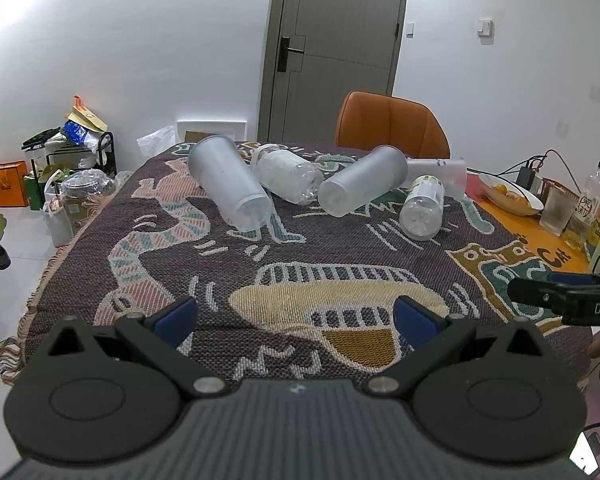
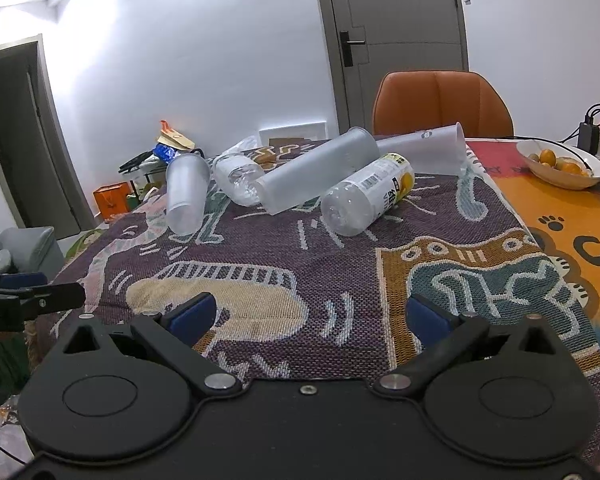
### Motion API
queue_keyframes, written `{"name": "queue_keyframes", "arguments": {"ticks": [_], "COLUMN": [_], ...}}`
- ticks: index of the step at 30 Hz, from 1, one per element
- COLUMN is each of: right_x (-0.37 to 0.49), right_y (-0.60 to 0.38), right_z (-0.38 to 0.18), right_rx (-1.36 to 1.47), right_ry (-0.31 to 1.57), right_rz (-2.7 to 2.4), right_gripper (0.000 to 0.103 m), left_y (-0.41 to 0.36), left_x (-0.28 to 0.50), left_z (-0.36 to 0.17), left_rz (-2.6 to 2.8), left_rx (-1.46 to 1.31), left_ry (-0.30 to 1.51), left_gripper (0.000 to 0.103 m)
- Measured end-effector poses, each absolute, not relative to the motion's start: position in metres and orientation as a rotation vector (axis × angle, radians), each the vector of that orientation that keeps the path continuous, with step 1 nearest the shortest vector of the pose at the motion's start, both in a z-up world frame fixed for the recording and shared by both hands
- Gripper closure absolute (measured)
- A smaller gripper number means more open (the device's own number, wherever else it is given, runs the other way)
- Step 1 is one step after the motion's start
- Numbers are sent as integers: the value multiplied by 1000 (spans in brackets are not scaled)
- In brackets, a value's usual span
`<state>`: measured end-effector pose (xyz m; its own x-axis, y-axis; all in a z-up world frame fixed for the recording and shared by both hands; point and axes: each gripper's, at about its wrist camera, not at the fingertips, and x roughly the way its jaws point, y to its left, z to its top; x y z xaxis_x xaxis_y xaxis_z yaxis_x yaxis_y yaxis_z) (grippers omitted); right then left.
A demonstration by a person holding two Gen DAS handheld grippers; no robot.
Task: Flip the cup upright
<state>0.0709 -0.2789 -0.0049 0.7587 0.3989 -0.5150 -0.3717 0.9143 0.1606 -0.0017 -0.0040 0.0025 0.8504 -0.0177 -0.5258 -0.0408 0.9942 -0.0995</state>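
Frosted cups (image 1: 230,182) on sides near table's far edge. Judged light, thin-walled, slippery, crushable: grip mid-body gently. Left gripper (image 1: 294,322), right gripper (image 2: 310,320) spread, empty.

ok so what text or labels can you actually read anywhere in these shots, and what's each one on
"DAS", cut off at the frame edge: black right gripper body.
"OGI.AI", start cut off: black left gripper body.
"CA", cut off: orange paw-print table mat.
Large black character on the white-and-yellow label of the clear plastic bottle lying on its side: partly readable; its barcode digits are too small.
Red seal on the upright clear bottle: too blurred.
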Motion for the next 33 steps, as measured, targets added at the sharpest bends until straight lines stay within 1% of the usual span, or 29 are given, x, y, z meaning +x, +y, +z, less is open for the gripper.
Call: {"name": "queue_keyframes", "arguments": {"ticks": [33], "right_x": [73], "right_y": [-279], "right_z": [-4], "right_rx": [46], "right_ry": [573], "right_rz": [419], "right_gripper": [0], "left_y": [-3], "left_x": [-5], "left_z": [5], "left_rz": [1], "left_rx": [-113], "left_ry": [547], "left_gripper": [0]}}
